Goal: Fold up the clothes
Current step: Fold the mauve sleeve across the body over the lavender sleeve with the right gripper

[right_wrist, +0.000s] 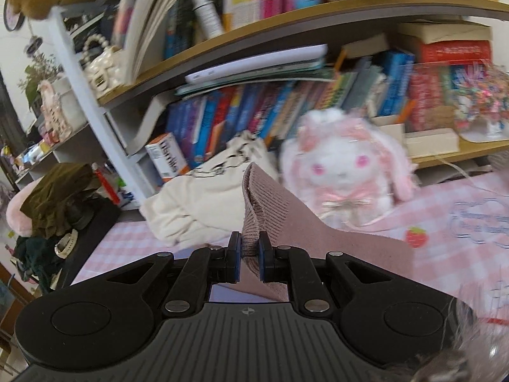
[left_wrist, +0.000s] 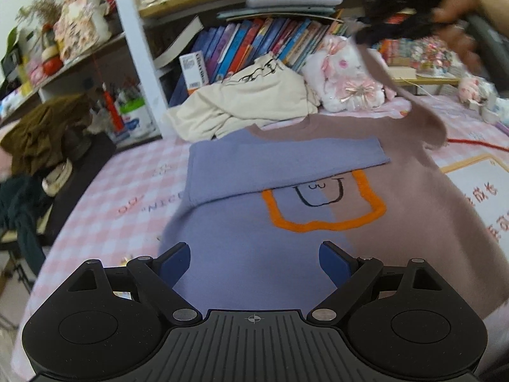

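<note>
Roughly halfway by my reckoning: the soft knit sweater (left_wrist: 254,248) lies flat on the checked bedspread (left_wrist: 105,191), its lilac sleeve (left_wrist: 286,159) already folded across, while the right gripper (right_wrist: 248,259), clamped on the mauve ribbed cuff (right_wrist: 254,210), lifts it toward 1 o'clock, and the left gripper (left_wrist: 254,264) hovers wide open, holding nothing.

Not much you can actually read here. The pink checked bedsheet (left_wrist: 105,197) has some print on it, seen upside down in the left wrist view; best I can make out is "NICE" in quotes, and the letters next to it are too warped to tell. The white card with the orange border (left_wrist: 480,187) at the right edge has red Chinese characters, and 成长 seems legible. The white and orange box (right_wrist: 167,159) on the shelf has bold black lettering, too blurred to read. Book spines are all mush.
</note>
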`<state>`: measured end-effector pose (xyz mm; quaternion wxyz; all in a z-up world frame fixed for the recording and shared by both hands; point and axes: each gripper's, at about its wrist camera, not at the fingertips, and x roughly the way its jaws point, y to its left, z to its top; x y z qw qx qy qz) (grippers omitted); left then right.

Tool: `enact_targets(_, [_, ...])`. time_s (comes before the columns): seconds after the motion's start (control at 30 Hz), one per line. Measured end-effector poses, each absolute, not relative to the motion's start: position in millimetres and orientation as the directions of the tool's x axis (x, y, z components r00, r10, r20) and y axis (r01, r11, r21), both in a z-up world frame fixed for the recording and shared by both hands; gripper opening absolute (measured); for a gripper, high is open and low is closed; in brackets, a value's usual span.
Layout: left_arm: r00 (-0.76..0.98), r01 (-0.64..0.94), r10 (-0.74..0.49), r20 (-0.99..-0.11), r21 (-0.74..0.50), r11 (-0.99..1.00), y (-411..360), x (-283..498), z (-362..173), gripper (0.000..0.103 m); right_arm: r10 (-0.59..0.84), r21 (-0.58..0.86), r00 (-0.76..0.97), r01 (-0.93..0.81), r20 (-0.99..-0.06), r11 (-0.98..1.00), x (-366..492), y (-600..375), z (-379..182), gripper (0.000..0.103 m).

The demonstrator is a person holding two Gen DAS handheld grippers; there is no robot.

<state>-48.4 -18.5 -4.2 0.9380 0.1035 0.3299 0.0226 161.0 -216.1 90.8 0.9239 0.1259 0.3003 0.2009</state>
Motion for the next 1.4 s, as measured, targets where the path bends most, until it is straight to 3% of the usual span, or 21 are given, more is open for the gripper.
enact_targets(0.4, [0.778, 0.106, 0.070, -0.625, 0.240, 0.965, 23, -51, -12, 0.091, 0.498, 0.352, 0.663, -0.355, -0.559, 0.866, 169, -103, 67, 0.010])
enact_targets(0.9, [0.768, 0.087, 0.075, -0.637, 0.219, 0.972, 42, -55, -16, 0.091, 0.532, 0.356, 0.570, -0.398, -0.627, 0.846, 170, -59, 44, 0.011])
enact_targets(1.0, [0.767, 0.083, 0.078, -0.636, 0.219, 0.972, 44, -55, -16, 0.091, 0.549, 0.369, 0.558, -0.410, -0.622, 0.834, 169, -59, 42, 0.018])
enact_targets(1.1, [0.768, 0.084, 0.076, -0.636, 0.219, 0.972, 44, -55, -16, 0.091, 0.576, 0.396, 0.553, -0.419, -0.602, 0.817, 165, -65, 43, 0.039])
enact_targets(1.4, [0.772, 0.111, 0.051, -0.634, 0.213, 0.971, 40, -53, -16, 0.091, 0.551, 0.387, 0.567, -0.393, -0.612, 0.834, 133, -93, 42, 0.041])
